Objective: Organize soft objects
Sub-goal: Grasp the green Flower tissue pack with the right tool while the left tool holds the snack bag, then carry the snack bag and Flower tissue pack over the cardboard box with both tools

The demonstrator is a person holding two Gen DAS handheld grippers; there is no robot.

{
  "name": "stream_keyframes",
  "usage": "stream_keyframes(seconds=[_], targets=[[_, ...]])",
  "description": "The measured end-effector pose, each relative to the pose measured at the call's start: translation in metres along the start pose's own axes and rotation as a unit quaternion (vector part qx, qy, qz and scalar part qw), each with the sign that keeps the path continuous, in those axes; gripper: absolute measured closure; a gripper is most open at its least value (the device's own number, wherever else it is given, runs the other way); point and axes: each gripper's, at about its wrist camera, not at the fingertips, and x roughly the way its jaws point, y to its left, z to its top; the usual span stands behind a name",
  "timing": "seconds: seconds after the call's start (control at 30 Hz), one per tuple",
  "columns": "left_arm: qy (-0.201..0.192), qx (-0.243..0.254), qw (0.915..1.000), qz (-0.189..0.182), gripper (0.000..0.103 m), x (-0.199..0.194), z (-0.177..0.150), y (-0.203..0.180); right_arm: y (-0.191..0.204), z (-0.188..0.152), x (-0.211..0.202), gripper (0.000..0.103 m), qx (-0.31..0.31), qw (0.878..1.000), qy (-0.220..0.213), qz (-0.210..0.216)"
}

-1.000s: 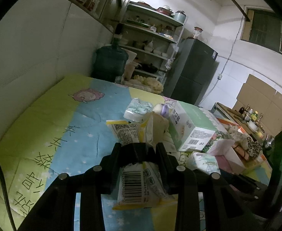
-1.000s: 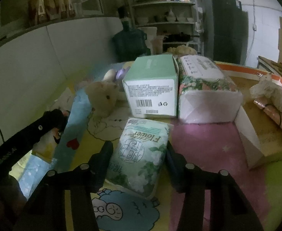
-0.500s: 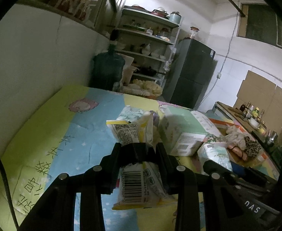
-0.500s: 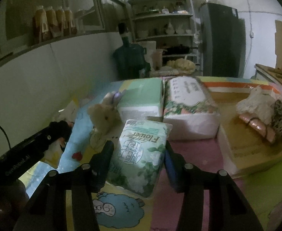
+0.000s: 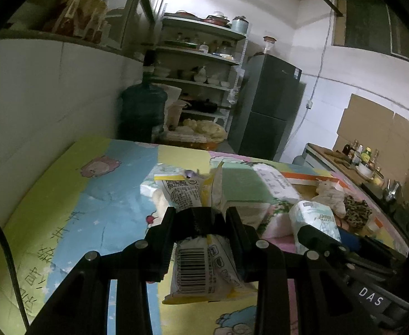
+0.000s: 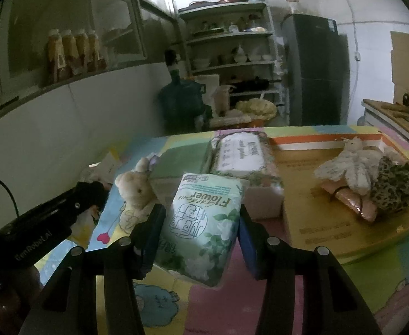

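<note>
My left gripper [image 5: 201,220] is shut on a yellow-and-white snack packet [image 5: 201,265] and holds it above the colourful mat [image 5: 73,195]. My right gripper [image 6: 198,220] is shut on a green-and-white "Flower" tissue pack [image 6: 204,223], lifted off the mat; that pack also shows in the left wrist view [image 5: 316,223]. A small beige plush bear [image 6: 134,187] sits left of the tissue pack. A green tissue box [image 6: 182,164] and a floral tissue pack [image 6: 240,156] lie side by side behind it.
A flat cardboard box [image 6: 330,209] on the right carries a white plush toy [image 6: 349,167], a leopard-print item [image 6: 394,184] and a pink item. A white wall runs along the left. A water jug [image 5: 143,111], shelves [image 5: 201,69] and a fridge [image 5: 271,109] stand beyond the mat.
Both grippers have risen with their packs. The tissue pack has come up off the mat, and the boxes and the cardboard box now lie lower and farther off.
</note>
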Motion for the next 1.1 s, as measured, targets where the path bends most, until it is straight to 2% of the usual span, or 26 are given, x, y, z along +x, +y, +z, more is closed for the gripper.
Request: stream_keyframes(seconds=[1.1], targets=[[0.01,0.066,0.9973,-0.03,0.067,0.033,0.016,-0.102,-0.091,0.016,-0.041,0.051,0.044,0.998,-0.044,-0.02]])
